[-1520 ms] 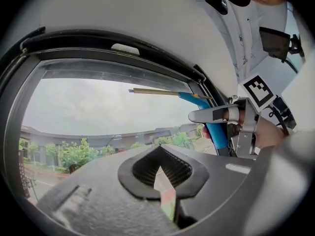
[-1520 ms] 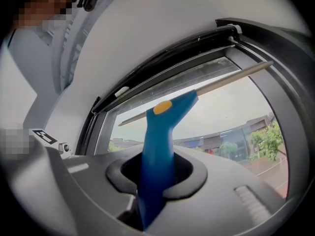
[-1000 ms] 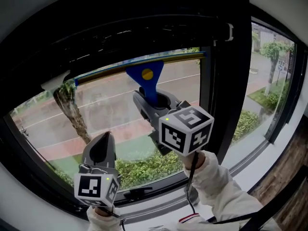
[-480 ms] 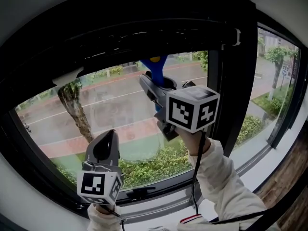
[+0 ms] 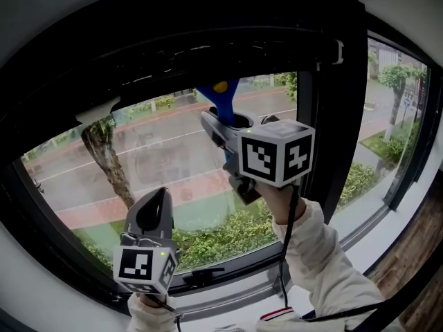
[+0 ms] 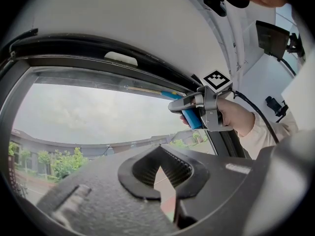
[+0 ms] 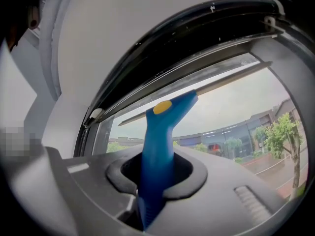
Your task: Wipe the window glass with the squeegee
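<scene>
The squeegee point(image 5: 223, 101) is up at the top of the window glass point(image 5: 166, 154), towards the right side of the pane. Its blue handle with a yellow dot rises out of the right gripper point(image 5: 232, 126) to the dark upper edge of the window frame point(image 5: 332, 116). In the right gripper view, the handle point(image 7: 156, 146) stands straight between the fingers point(image 7: 197, 173), which are closed tight on its lower part. The handle's head widens towards the long thin blade point(image 7: 206, 86), which lies along the top of the glass just under the frame. The marker cube point(image 5: 275, 152) sits on the near side of this gripper, above a white sleeve point(image 5: 325, 268).

The left gripper point(image 5: 151, 209) hangs lower and to the left, near the bottom of the pane and well apart from the squeegee. It points up at the glass. In its own view, its fingers point(image 6: 142, 173) are drawn together with only a thin slit between them, and they grip nothing. Whether their tips touch the glass cannot be told. Farther right in that view, a hand point(image 6: 236, 117) holds the right gripper point(image 6: 197, 104) with the blue handle in it, the blade lying against the upper edge of the glass. Outside the glass are a road, a tree trunk point(image 5: 104, 161) and a green hedge.
</scene>
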